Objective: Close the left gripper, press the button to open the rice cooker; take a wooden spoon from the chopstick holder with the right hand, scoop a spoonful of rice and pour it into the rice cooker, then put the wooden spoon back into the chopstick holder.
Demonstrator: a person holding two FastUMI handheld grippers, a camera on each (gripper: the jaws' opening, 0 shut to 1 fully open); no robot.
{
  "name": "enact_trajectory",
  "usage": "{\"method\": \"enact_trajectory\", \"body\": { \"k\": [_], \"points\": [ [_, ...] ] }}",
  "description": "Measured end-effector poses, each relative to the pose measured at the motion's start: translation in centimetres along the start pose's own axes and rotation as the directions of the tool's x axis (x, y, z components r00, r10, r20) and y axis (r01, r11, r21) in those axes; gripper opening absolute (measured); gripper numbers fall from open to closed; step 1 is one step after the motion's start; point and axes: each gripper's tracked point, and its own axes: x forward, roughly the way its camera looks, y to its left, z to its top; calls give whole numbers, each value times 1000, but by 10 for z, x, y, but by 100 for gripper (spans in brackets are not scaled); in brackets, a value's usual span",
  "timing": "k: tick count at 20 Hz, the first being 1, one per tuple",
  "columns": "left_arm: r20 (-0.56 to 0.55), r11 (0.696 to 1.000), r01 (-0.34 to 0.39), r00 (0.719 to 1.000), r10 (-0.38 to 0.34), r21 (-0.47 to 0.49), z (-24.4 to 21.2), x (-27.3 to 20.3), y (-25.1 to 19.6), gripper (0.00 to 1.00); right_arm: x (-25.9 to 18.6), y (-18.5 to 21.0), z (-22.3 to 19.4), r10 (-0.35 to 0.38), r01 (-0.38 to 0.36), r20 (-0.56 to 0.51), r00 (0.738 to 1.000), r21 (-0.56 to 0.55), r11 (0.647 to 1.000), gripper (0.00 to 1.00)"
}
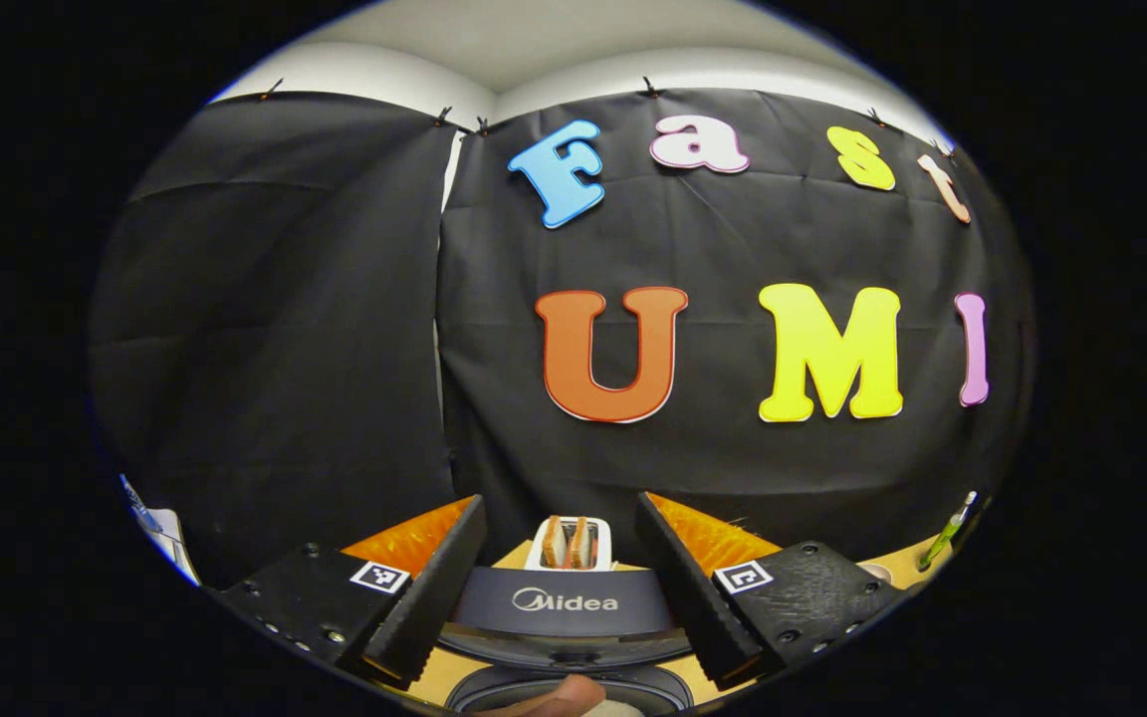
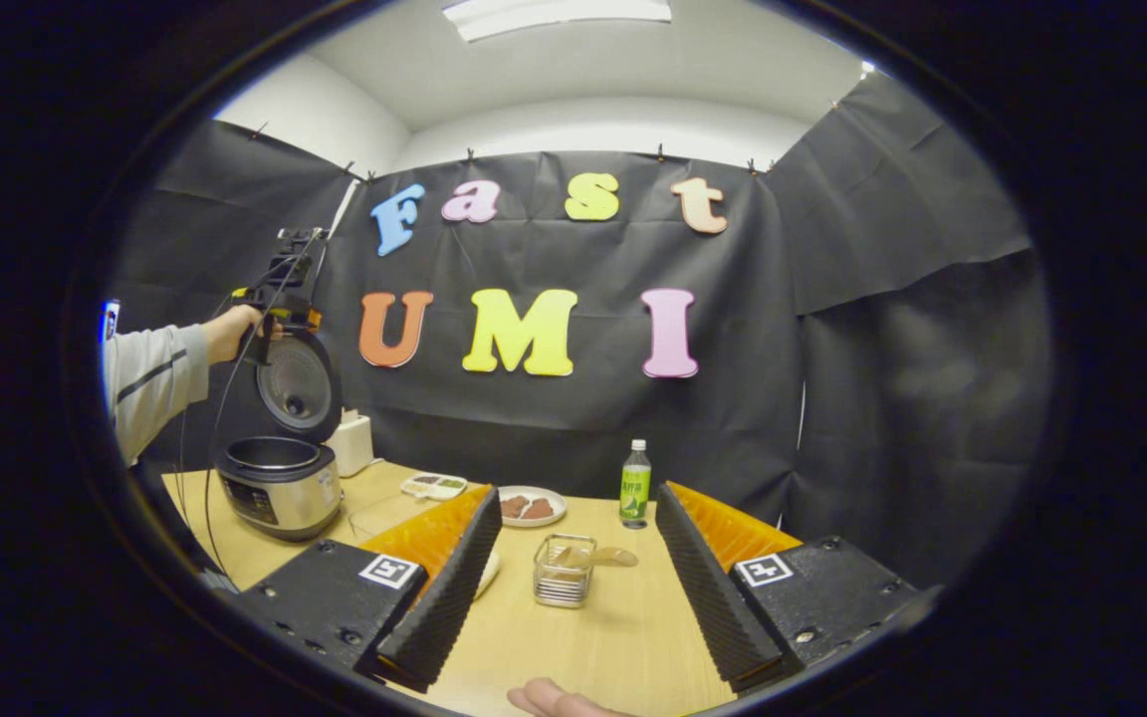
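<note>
Here both hand-held grippers (image 1: 562,597) (image 2: 573,588) gape wide, rice cooker (image 2: 280,483) lid up.

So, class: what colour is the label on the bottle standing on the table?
Green, on the bottle near the back wall; clearest in the right gripper view.
</note>
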Motion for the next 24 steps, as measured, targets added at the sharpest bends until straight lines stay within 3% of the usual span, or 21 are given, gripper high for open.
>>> {"method": "enact_trajectory", "body": {
  "k": [1,8,16,19,24],
  "points": [
    [-1,1000,8,1000,-8,-9,-1,1,2,100,-3,1,2,2,-2,2,1000,5,1000,99],
    [-56,1000,13,998,-13,3,-15,-36,-1,100,-19,-3,1,-24,24,-4,1000,32,999,100],
    [-82,1000,20,996,-19,6,-54,-95,0,100,-40,-4,-16,-66,72,-110,992,52,996,98],
    [-116,1000,26,993,-25,6,-77,-111,-2,99,-59,-4,-4,-84,89,-85,993,66,994,100],
    [-163,1000,27,986,-26,3,-117,-142,0,99,-74,20,8,-48,51,-41,998,69,996,100]
  ]
}}
